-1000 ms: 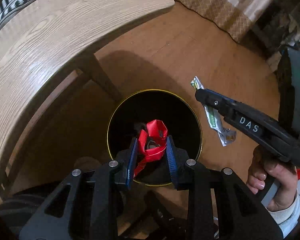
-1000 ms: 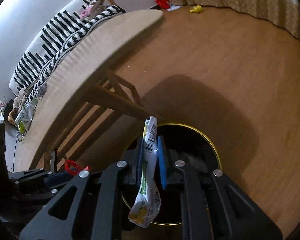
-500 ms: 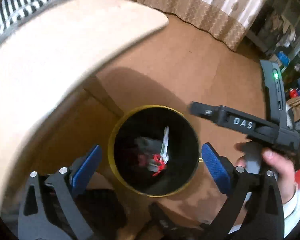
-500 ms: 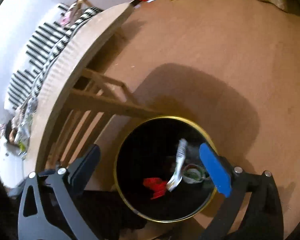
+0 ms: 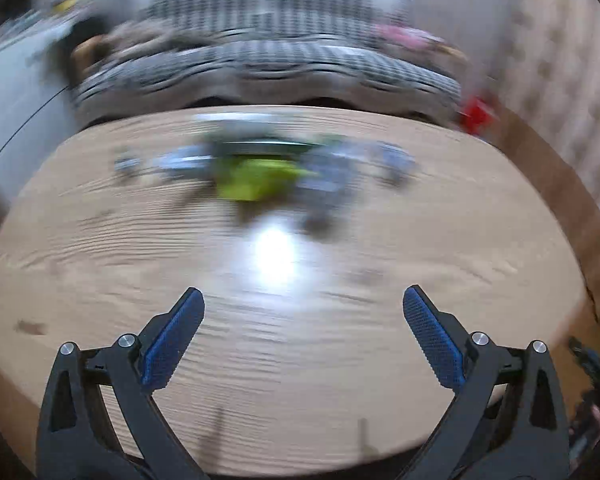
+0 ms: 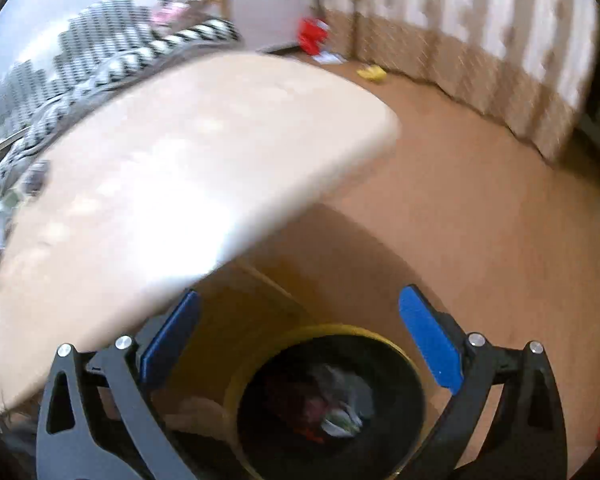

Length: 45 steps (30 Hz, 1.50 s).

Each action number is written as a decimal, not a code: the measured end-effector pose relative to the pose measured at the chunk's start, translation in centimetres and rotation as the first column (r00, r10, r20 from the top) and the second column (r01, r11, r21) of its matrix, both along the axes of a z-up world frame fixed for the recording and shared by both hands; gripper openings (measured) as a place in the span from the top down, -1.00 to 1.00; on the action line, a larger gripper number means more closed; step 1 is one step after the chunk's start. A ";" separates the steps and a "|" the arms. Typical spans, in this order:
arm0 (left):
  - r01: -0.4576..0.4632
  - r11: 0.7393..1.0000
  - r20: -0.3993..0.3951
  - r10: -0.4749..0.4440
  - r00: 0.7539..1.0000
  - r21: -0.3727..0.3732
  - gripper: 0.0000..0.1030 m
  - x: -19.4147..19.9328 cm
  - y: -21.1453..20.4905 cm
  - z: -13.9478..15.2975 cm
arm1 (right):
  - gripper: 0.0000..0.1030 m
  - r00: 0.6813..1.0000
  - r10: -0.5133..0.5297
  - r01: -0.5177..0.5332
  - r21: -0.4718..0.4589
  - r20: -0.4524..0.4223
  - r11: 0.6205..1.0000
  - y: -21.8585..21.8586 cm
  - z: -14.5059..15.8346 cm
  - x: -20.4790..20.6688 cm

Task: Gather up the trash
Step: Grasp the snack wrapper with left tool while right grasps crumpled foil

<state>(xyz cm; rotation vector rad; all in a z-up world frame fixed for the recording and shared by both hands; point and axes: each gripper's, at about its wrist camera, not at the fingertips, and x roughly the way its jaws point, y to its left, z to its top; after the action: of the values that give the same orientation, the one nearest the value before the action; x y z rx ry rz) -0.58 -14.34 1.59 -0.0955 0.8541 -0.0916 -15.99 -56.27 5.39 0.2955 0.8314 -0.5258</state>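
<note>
Left wrist view: left gripper [image 5: 303,304], lower centre of frame, jaws spread wide, nothing between the blue pads [image 5: 172,340]. It hangs over a light wooden table [image 5: 100,264], which fills the middle of the picture. Across the upper centre of the tabletop lies a smeared cluster of trash [image 5: 260,176]: a yellow-green piece in the middle, greyish wrappers on either side; motion blur hides the count and the kinds. A bright glare patch sits just below the cluster. Behind the table, top of frame, a black-and-white striped sofa [image 5: 268,56]; at right a small red object [image 5: 476,116] on the brown floor, and patterned curtains at the far right edge. Right wrist view: right gripper [image 6: 298,308], lower centre, jaws likewise wide apart and empty. Directly below it, at bottom centre, a black bin with a yellow rim [image 6: 260,350] stands on the floor [image 6: 480,216], holding discarded pieces [image 6: 332,412], red and white-green among them. The table edge [image 6: 188,184] overhangs from the left and covers the left finger's tip, blurred. Upper right: curtains [image 6: 480,40], a red object [image 6: 312,34] and a yellow item [image 6: 372,73] by the wall.
</note>
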 end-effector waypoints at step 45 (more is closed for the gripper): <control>-0.276 0.953 -0.074 0.287 0.955 0.127 -0.90 25.3 17.9 -8.1 | -0.90 0.910 0.398 -0.400 0.006 -0.111 0.916 18.8 -4.7 38.2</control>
<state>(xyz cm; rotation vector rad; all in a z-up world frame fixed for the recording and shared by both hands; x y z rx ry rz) 24.72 3.60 -6.53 -0.1126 0.9276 0.2325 22.24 -37.43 0.70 0.0746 0.9652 -0.1644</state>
